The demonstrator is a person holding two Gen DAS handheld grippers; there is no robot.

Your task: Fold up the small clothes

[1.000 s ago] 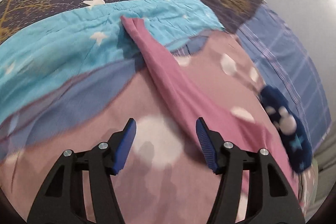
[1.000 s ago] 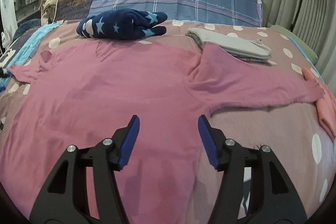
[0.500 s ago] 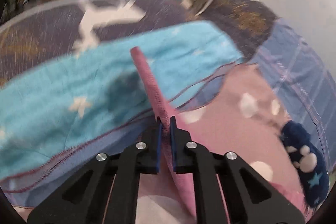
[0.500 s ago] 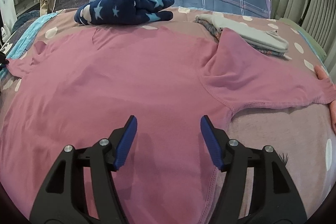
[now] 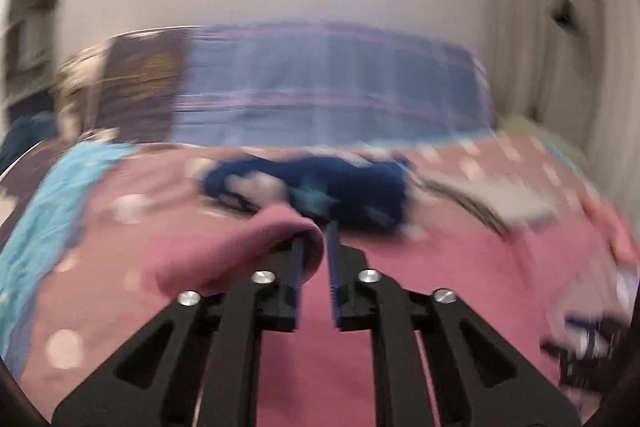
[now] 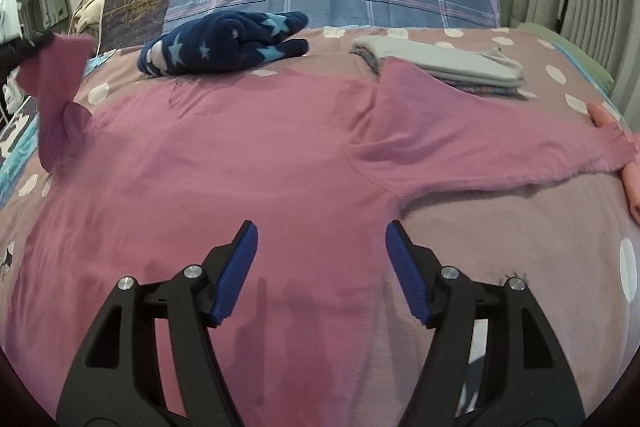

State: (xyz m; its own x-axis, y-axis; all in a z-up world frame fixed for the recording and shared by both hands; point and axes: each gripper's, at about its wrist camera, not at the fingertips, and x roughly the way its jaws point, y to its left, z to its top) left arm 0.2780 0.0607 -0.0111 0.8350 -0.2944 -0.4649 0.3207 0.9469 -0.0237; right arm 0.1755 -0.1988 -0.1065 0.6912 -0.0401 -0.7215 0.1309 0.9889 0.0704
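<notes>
My left gripper (image 5: 314, 247) was down by the blue star blanket a second ago, with its jaws wide around the sleeve (image 5: 248, 243) of the pink top (image 6: 240, 163). Then it pinched the sleeve end and swung it up and over. Now the view from it is blurry, and it looks across the top at the navy star fleece (image 6: 224, 43). The sleeve end curls over my left finger and sits between the jaws, but the jaws are opening and I see a gap, so the pinch looks loose now.

In the view from my right gripper (image 6: 320, 267), the sleeve hangs in the air at the far left of the top, lifted off the bed (image 6: 500, 211). The rest of the top lies flat, just in front of the navy star fleece. Its other sleeve reaches out to the right, below the folded grey pile (image 6: 440, 67).

My right gripper has barely moved. It is opening wider and holds nothing, low over the top's right side seam.

I think the first fold has started: the left sleeve is coming across the body.
</notes>
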